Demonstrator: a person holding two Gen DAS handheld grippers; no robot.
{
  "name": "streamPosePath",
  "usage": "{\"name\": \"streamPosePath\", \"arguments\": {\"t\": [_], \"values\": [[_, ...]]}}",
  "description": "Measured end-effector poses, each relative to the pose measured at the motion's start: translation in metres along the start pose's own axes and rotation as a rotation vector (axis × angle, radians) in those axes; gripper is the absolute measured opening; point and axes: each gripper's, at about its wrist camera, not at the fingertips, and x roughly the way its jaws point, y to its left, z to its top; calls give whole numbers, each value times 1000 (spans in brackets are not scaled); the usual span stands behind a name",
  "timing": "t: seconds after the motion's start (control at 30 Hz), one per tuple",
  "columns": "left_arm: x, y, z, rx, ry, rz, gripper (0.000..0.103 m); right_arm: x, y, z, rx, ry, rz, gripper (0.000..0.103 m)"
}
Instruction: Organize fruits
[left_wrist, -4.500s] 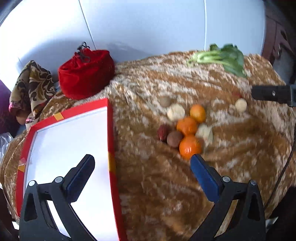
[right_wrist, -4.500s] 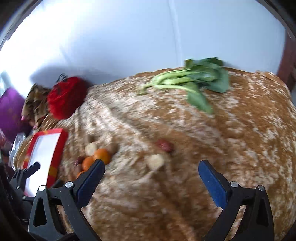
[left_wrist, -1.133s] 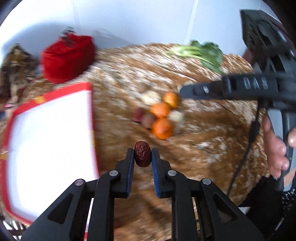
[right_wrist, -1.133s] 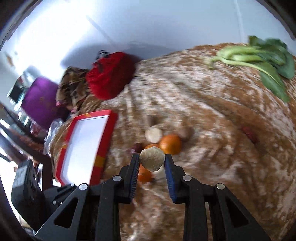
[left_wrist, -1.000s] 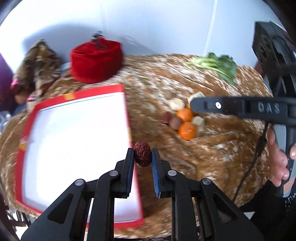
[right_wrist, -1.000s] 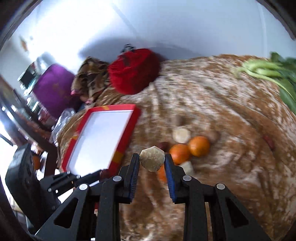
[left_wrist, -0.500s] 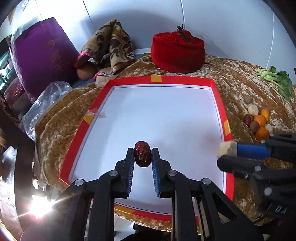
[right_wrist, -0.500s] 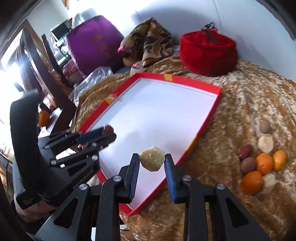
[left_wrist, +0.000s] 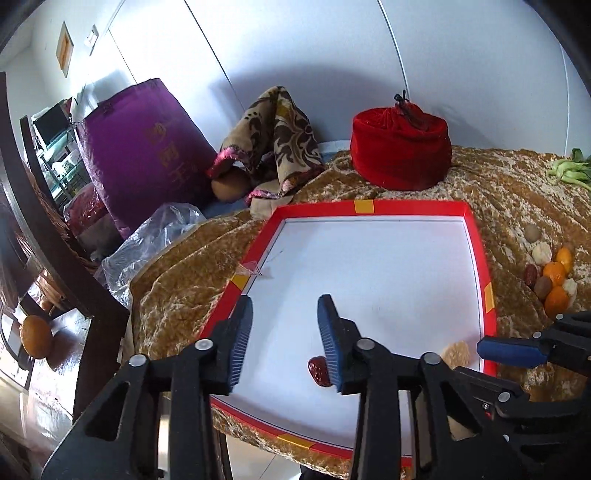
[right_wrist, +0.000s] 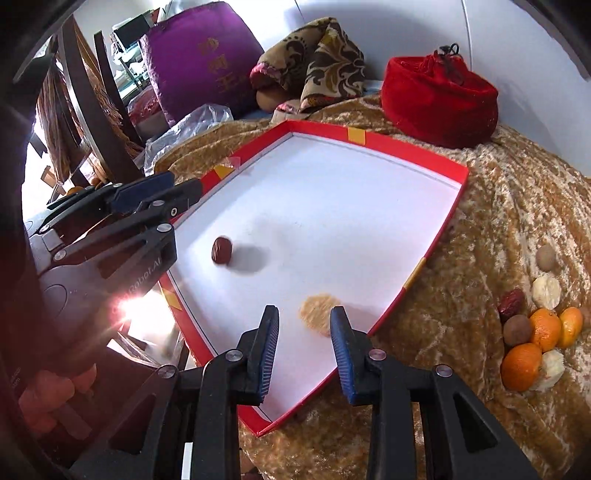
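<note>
White wall panels back a table draped in a gold-brown cloth (left_wrist: 517, 192), and on it lies your red-rimmed white tray (left_wrist: 476, 236).

Your left gripper (left_wrist: 284, 328) is opening over the tray's near edge, its pads clear of the red date (left_wrist: 318, 370), which lies on the white floor half hidden behind the right-hand finger. Only the right wrist view shows that date (right_wrist: 221, 250) whole, with a shadow at its 3 o'clock and the left gripper (right_wrist: 162, 192) at its 10 o'clock.

Your right gripper (right_wrist: 303, 325) is also opening, slightly; the pale beige fruit (right_wrist: 317, 313) sits blurred between its fingers, and you cannot tell whether the right-hand pad touches it. From the left wrist view this fruit (left_wrist: 456, 353) shows at 4 o'clock on the tray, by the rim, beside the right gripper (left_wrist: 491, 354).

Remaining fruits (right_wrist: 535, 325), oranges and small brown and pale pieces, cluster on the cloth at the tray's 3 o'clock. At 12 o'clock stands a red velvet pouch (left_wrist: 400, 153), at 11 a patterned fabric (left_wrist: 275, 144), then a purple cushion (left_wrist: 147, 155). Greens (left_wrist: 569, 171) peek in at 2 o'clock.
</note>
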Motion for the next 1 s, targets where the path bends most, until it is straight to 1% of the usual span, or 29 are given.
{"name": "streamPosePath", "arguments": {"t": [0.13,0.17,0.3,0.37,0.47,0.53,0.67,0.77,0.87,0.9,0.93,1.0], "values": [[-20,-8,12,-10,-93,-2,54,-22,-7,3,17,-59,-16,31],[-24,-10,16,-13,-109,-14,55,-28,-9,3,21,-73,-22,31],[-39,-32,34,-8,-155,-102,60,-55,-25,5,54,-130,-62,31],[-51,-48,45,7,-190,-140,60,-71,-37,4,79,-164,-90,31],[-72,-76,64,32,-238,-192,64,-100,-57,2,111,-220,-148,31],[-85,-95,74,47,-275,-211,68,-125,-75,-1,137,-262,-197,31],[-103,-129,96,74,-339,-235,68,-173,-113,-10,211,-336,-311,33],[-112,-159,108,90,-358,-310,68,-208,-145,-23,285,-378,-402,36],[-123,-194,112,122,-363,-422,68,-236,-171,-39,349,-409,-496,37],[-126,-204,111,130,-362,-455,68,-242,-177,-45,363,-416,-520,40],[-129,-216,109,139,-358,-499,68,-248,-185,-51,384,-422,-538,41],[-131,-234,105,154,-347,-549,68,-258,-201,-62,436,-435,-552,41]]}}
